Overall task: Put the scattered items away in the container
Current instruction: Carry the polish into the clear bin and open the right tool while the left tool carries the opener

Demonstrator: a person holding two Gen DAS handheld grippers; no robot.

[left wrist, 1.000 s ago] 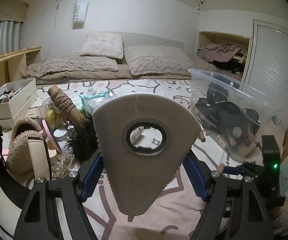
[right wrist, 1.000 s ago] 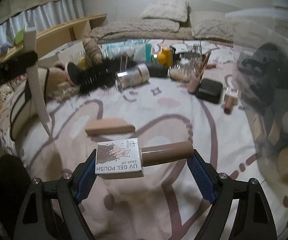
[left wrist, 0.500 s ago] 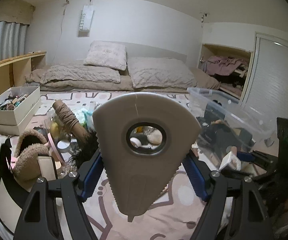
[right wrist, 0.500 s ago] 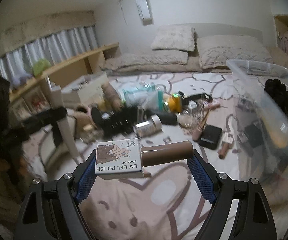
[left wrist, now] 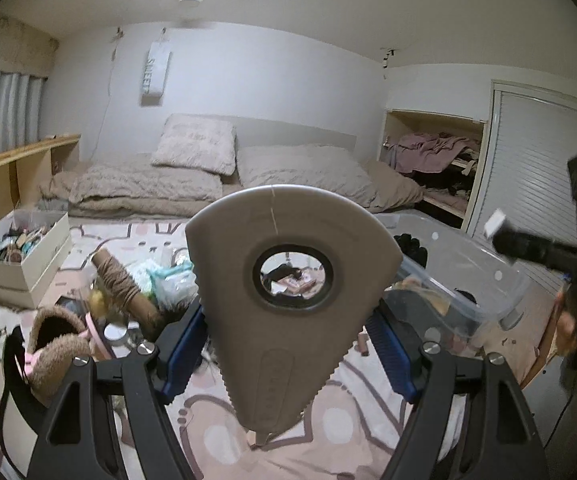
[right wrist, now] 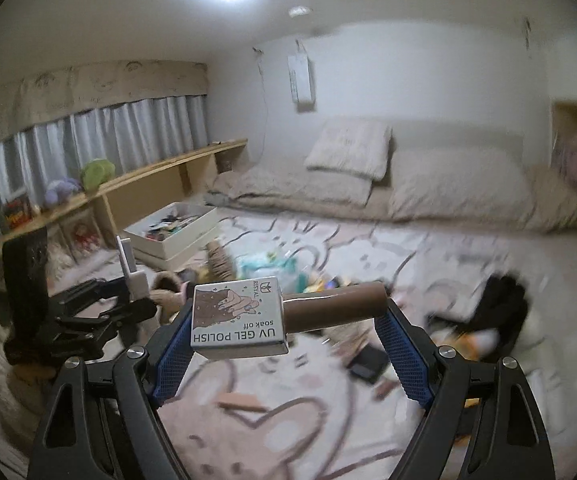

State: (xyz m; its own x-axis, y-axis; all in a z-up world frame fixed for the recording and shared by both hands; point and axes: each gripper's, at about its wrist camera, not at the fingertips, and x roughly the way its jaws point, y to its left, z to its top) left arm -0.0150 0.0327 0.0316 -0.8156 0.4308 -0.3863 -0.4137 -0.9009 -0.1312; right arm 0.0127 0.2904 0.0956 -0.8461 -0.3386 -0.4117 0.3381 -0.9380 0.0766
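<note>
My left gripper (left wrist: 288, 344) is shut on a beige fan-shaped plastic tool with a round hole (left wrist: 288, 312), held above the patterned rug. My right gripper (right wrist: 288, 320) is shut on a UV gel polish bottle (right wrist: 240, 320) with a brown cap (right wrist: 336, 306), held sideways, high above the rug. The clear plastic container (left wrist: 460, 280) stands to the right of the left gripper, with dark items inside. Scattered items (left wrist: 136, 284) lie on the rug to the left. The right gripper (left wrist: 528, 244) also shows at the right of the left wrist view, and the left gripper (right wrist: 100, 312) at the left of the right wrist view.
A white box of small items (left wrist: 20, 256) stands at the far left. A furry slipper (left wrist: 56, 340) lies near the left gripper. Pillows and bedding (left wrist: 224, 176) lie at the back. A wooden shelf (right wrist: 128, 192) runs along the curtain wall. A beige block (right wrist: 244, 406) lies on the rug.
Both grippers have risen and tilted up, each holding its item. The right gripper has moved up at the right of the left wrist view. The right wrist view now looks over the room.
</note>
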